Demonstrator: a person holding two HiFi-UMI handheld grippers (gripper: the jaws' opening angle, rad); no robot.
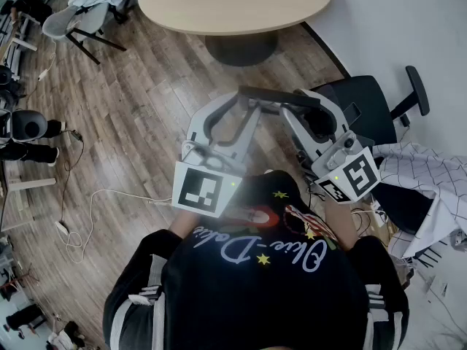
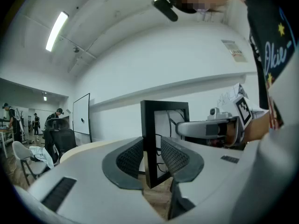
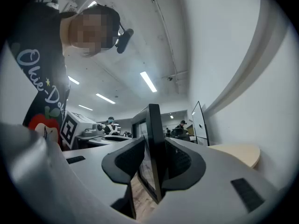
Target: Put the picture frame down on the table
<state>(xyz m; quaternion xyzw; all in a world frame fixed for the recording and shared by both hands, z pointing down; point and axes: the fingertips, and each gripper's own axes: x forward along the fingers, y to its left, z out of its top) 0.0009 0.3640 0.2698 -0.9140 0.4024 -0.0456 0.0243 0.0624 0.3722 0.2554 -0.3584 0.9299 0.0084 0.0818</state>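
I hold a black picture frame (image 1: 281,97) in the air, edge-up, above the wood floor and short of the oval beige table (image 1: 233,2). My left gripper (image 1: 244,99) is shut on the frame's left end, my right gripper (image 1: 306,109) on its right end. In the left gripper view the frame (image 2: 152,139) stands upright between the ribbed pads (image 2: 131,157), with the right gripper's body behind it. The right gripper view shows the frame (image 3: 154,143) squeezed edge-on between both pads (image 3: 180,162).
A black office chair (image 1: 365,100) stands just right of the grippers, with a white patterned cloth (image 1: 430,173) beyond it. A white cable (image 1: 95,203) lies on the floor at left. A chair draped with clothes (image 1: 80,17) sits at the far left.
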